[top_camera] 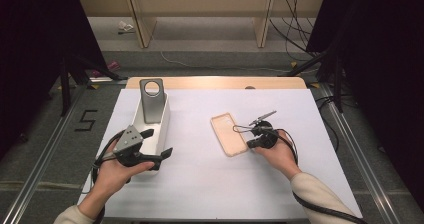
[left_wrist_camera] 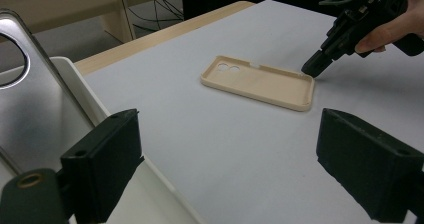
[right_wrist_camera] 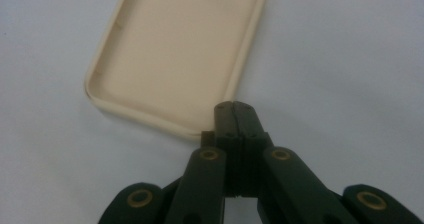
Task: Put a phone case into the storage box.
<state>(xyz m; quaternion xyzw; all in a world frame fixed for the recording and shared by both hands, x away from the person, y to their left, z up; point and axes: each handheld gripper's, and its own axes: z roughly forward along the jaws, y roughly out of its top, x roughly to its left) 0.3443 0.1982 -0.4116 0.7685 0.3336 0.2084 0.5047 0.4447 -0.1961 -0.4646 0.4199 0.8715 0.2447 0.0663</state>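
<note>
We note a beige phone case (top_camera: 228,134) lying hollow-side up, camera cutouts visible, right gripper (top_camera: 250,144) fingers together at its corner, left gripper (top_camera: 159,145) fingers apart.

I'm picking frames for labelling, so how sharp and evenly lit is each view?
High view: even light on the white table, dark surroundings, beige phone case reasonably sharp. Left gripper view: the case crisp, the left hand-held gripper soft, pale glare on the grey phone. Right gripper view: dim, the case slightly soft.
</note>
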